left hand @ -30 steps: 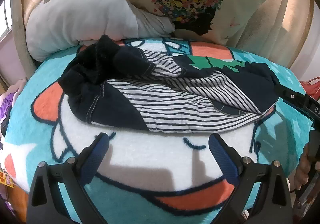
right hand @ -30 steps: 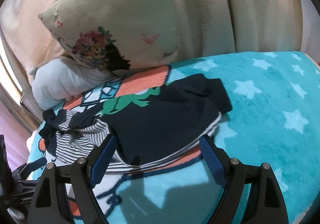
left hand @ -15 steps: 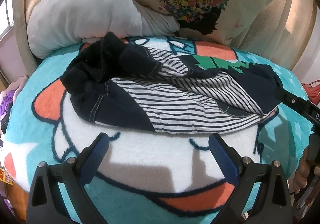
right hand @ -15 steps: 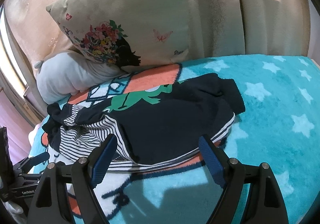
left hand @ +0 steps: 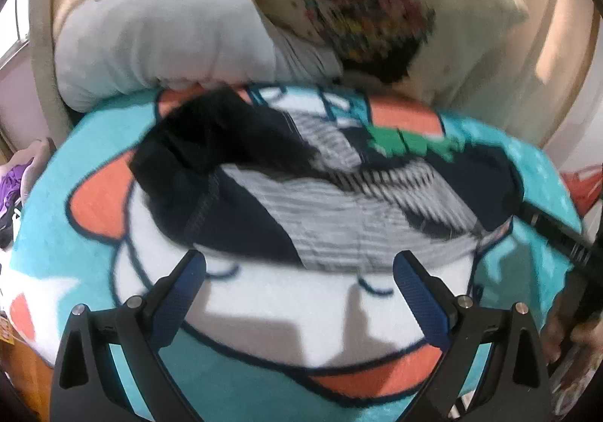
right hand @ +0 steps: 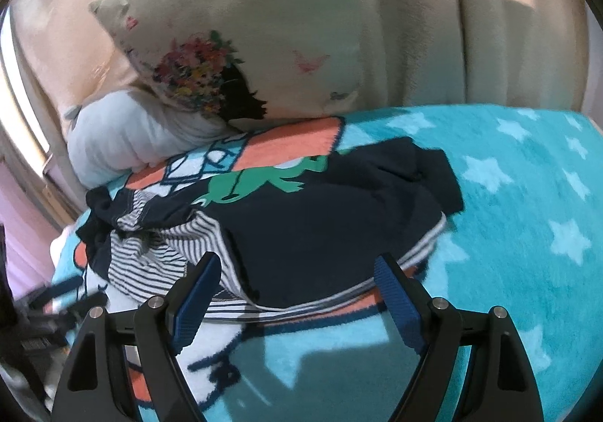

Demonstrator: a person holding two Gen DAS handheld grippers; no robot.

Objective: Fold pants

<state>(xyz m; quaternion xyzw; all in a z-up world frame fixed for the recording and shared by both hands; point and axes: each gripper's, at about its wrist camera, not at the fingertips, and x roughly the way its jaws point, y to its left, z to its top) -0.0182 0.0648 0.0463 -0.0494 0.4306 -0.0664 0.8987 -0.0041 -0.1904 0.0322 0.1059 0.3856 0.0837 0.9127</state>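
The pants lie in a rumpled heap on the blanket, dark outer side and striped lining mixed, in front of two pillows; their lie matches that of a second ago. The change is in the left view: it now blurs and the pants sit slightly lower in frame. The left gripper and right gripper both stand wide apart, empty, short of the near hem. Judgement: approach only; no fold begun.

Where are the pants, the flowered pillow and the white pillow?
pants (right hand: pixel 320 229): right wrist view, dark navy middle.
flowered pillow (right hand: pixel 286 18): right wrist view, plain cream face.
white pillow (left hand: pixel 166 33): left wrist view, bulging middle.
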